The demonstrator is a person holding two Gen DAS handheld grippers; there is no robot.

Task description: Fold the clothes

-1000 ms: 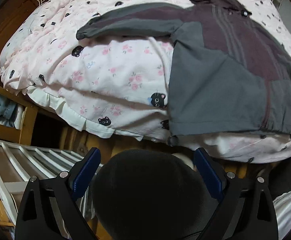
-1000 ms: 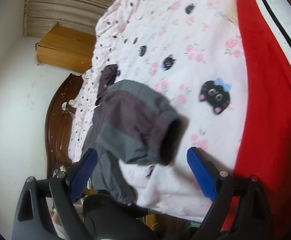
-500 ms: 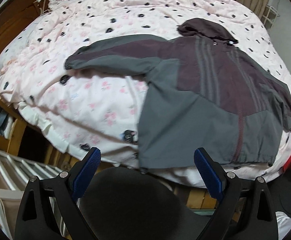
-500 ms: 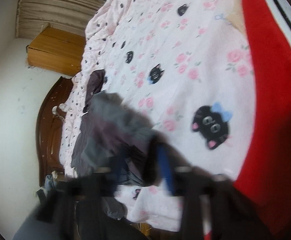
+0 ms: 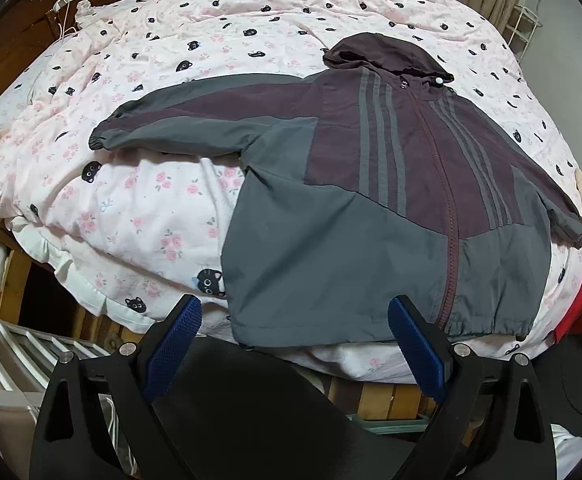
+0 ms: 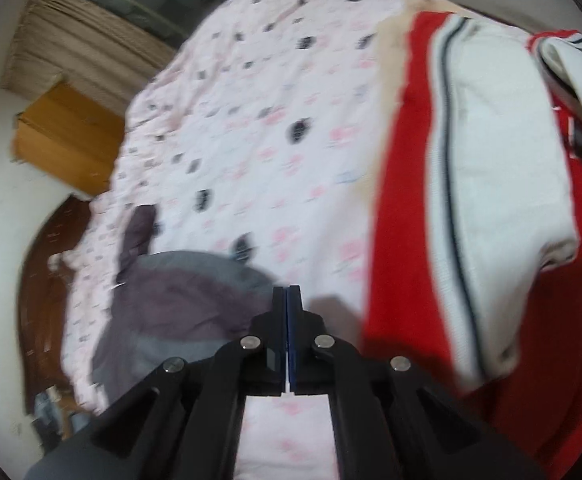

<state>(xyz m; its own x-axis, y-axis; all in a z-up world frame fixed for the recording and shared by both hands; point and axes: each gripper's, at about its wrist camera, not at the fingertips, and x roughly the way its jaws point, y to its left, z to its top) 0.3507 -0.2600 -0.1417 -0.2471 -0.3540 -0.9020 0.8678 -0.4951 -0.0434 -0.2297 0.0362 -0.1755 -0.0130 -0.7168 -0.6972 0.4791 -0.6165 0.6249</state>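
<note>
Pretty clearly a bedroom in someone's home: a big bed under a pink quilt printed with black cat faces and roses (image 5: 163,208), a dark carved wooden headboard (image 5: 7,40), beige curtains (image 6: 79,44), a plain orange-brown wooden cabinet (image 6: 71,136), and clothes lying around on the covers.

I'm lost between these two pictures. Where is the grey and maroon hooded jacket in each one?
Left wrist view: the jacket fills the centre and right, spread flat, front up, hood at the top.
Right wrist view: only part of it shows, lower left, blurred, beside the shut jaws.
Shared landmark: the pink quilt with black cat faces under the jacket.
</note>
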